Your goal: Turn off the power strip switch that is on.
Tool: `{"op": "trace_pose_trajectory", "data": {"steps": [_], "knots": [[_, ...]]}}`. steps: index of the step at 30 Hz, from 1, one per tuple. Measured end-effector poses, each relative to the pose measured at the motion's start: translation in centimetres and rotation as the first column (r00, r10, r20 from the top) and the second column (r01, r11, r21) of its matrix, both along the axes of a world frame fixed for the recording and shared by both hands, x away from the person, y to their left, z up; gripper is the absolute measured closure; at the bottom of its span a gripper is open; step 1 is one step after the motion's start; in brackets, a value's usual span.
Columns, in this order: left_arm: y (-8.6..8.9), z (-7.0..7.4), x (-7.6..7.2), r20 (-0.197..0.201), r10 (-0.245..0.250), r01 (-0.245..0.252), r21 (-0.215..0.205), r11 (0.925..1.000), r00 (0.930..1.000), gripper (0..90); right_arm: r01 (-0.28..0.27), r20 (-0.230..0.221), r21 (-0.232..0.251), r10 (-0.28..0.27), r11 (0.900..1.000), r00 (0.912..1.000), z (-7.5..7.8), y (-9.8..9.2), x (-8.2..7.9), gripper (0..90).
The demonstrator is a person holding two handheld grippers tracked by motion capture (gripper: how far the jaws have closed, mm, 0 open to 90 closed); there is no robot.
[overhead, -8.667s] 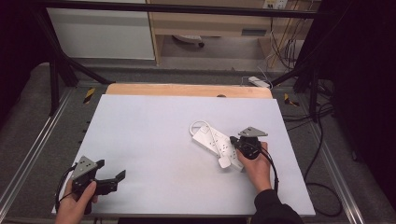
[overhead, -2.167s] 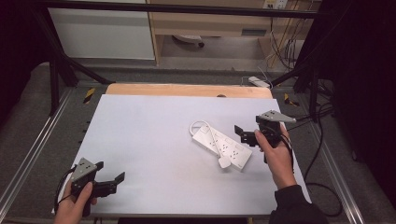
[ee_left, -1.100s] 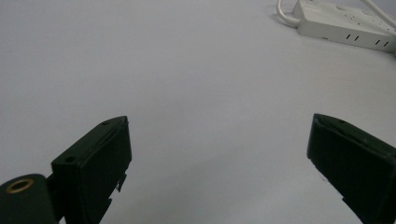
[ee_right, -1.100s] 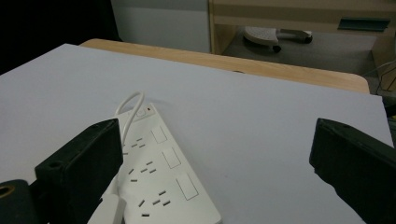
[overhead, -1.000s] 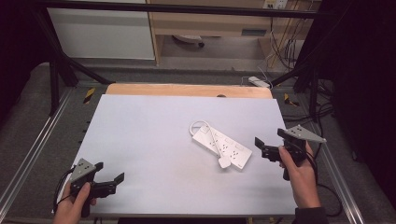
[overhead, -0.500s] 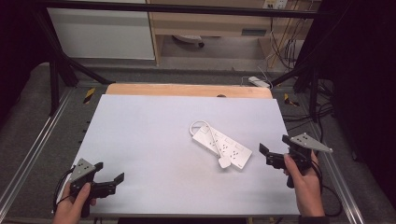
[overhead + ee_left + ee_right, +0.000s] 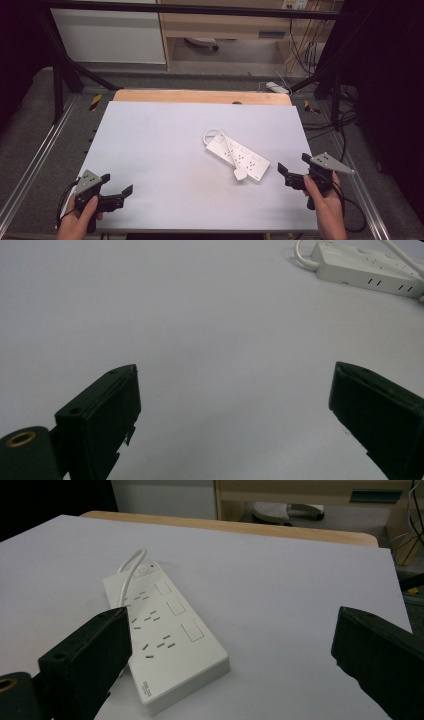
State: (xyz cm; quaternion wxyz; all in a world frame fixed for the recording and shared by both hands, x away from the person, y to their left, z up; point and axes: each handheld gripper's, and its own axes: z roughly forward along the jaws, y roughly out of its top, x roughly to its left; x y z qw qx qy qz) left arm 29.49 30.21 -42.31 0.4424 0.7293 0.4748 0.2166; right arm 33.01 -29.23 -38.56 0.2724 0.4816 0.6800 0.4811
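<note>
Your power strip (image 7: 238, 155) sits mid-counter, long axis running far-left to near-right. Right tongs (image 7: 294, 171) are way nearer, just off its near-right end, jaws spread wide, empty. Left tongs (image 7: 118, 186) sit released too, at the near-left corner.

A white power strip (image 7: 238, 156) with a white cable lies on a pale grey worktop (image 7: 160, 145) edged in light wood; each black gripper (image 7: 292, 173) carries a grey plate.
</note>
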Motion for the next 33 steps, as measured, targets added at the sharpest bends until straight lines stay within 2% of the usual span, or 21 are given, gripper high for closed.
{"op": "trace_pose_trajectory", "data": {"steps": [11,20,27,30,33], "knots": [[0.0,0.0,0.0,0.0,-0.003,0.003,-0.001,1.0,1.0,6.6,0.001,-0.018,0.002,-0.001,1.0,0.9998,-1.7,-0.3,-0.5,3.4],[0.0,0.0,0.0,-0.001,-0.004,0.004,-0.002,1.0,1.0,6.6,-0.01,-0.053,0.008,0.01,1.0,0.9986,-3.5,-0.5,-0.7,3.6],[-0.1,0.0,0.0,-0.004,-0.008,0.008,0.004,1.0,1.0,6.6,-0.057,-0.118,-0.009,0.056,0.998,0.9914,-5.3,0.5,-0.2,3.9],[-0.2,-0.1,0.0,-0.005,-0.01,0.01,0.006,0.9999,0.9999,6.6,-0.09,-0.153,-0.044,0.083,0.995,0.9847,-6.0,1.3,0.3,3.9],[-0.2,-0.1,0.0,-0.005,-0.01,0.01,0.005,0.9999,0.9999,6.6,-0.081,-0.169,-0.058,0.07,0.995,0.9831,-6.2,1.4,0.9,3.8]]}}
